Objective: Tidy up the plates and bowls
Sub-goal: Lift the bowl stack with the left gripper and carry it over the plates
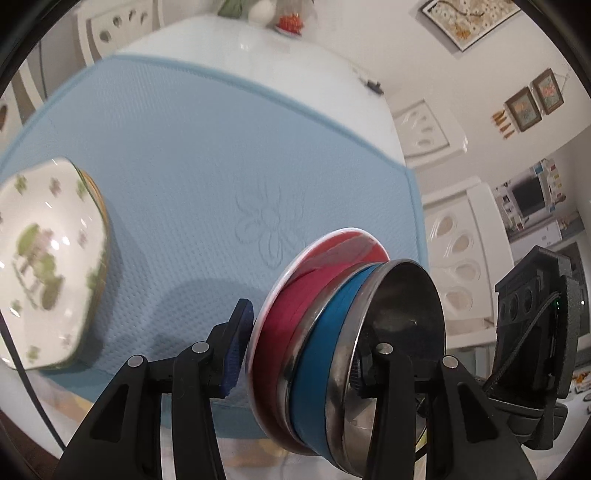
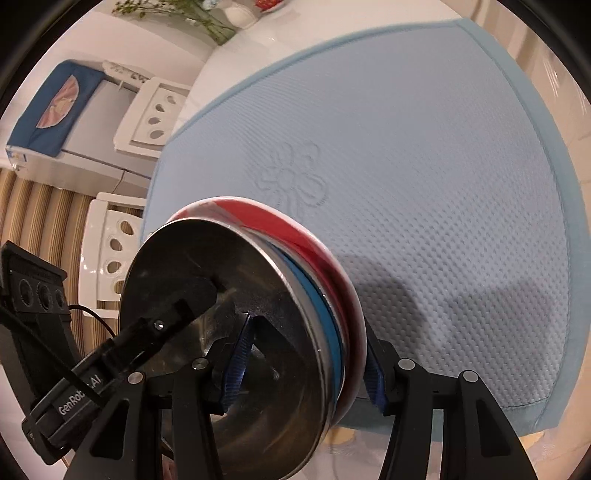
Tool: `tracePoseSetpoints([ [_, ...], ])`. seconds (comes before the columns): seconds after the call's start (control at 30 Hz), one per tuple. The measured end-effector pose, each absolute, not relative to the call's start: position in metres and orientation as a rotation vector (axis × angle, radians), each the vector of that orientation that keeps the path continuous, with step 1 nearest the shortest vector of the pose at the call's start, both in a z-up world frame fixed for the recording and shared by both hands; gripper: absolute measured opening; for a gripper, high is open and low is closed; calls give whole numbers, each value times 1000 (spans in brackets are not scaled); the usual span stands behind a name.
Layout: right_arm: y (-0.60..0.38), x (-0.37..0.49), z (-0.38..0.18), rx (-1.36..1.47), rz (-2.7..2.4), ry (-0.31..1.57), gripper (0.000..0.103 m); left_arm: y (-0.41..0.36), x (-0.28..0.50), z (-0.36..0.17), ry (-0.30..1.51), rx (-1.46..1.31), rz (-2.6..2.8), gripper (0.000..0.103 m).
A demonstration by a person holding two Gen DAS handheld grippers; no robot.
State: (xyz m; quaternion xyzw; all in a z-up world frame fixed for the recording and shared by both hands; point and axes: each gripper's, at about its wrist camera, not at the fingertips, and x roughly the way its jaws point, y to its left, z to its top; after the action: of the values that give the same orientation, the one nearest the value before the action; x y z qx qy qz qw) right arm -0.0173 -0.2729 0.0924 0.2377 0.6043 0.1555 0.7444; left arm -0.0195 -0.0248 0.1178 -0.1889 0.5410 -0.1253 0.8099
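Note:
A nested stack of bowls (image 1: 332, 332) is held tilted on its side above the blue mat (image 1: 221, 147): a red bowl, a blue-banded one and a steel bowl (image 1: 399, 314) innermost. My left gripper (image 1: 299, 354) is shut on the stack's rim, one finger inside the steel bowl. My right gripper (image 2: 303, 365) grips the same stack (image 2: 258, 295) from the opposite side, one pad inside the steel bowl and one behind the red bowl (image 2: 332, 251). A white square plate with green flowers (image 1: 48, 258) lies on other plates at the mat's left.
The blue mat (image 2: 406, 166) covers a white table. White chairs (image 1: 454, 251) stand at the table's sides. A vase and a small dish (image 1: 290, 24) stand at the far end. The right gripper's body (image 1: 535, 332) shows at right in the left wrist view.

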Motion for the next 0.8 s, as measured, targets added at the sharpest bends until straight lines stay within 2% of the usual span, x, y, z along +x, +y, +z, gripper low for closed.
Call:
tracePoseSetpoints([
  [0.23, -247, -7, 134, 512, 362, 1285, 54, 5, -19, 162, 1075, -423, -233, 41],
  [0.5, -172, 8, 192, 469, 426, 1219, 54, 78, -19, 219, 965, -427, -186, 41],
  [0.67, -110, 11, 207, 463, 415, 1212, 54, 138, -11, 224, 964, -434, -189, 41],
  [0.8, -63, 14, 193, 469, 400, 1256, 54, 178, -9, 205, 999, -438, -195, 41],
])
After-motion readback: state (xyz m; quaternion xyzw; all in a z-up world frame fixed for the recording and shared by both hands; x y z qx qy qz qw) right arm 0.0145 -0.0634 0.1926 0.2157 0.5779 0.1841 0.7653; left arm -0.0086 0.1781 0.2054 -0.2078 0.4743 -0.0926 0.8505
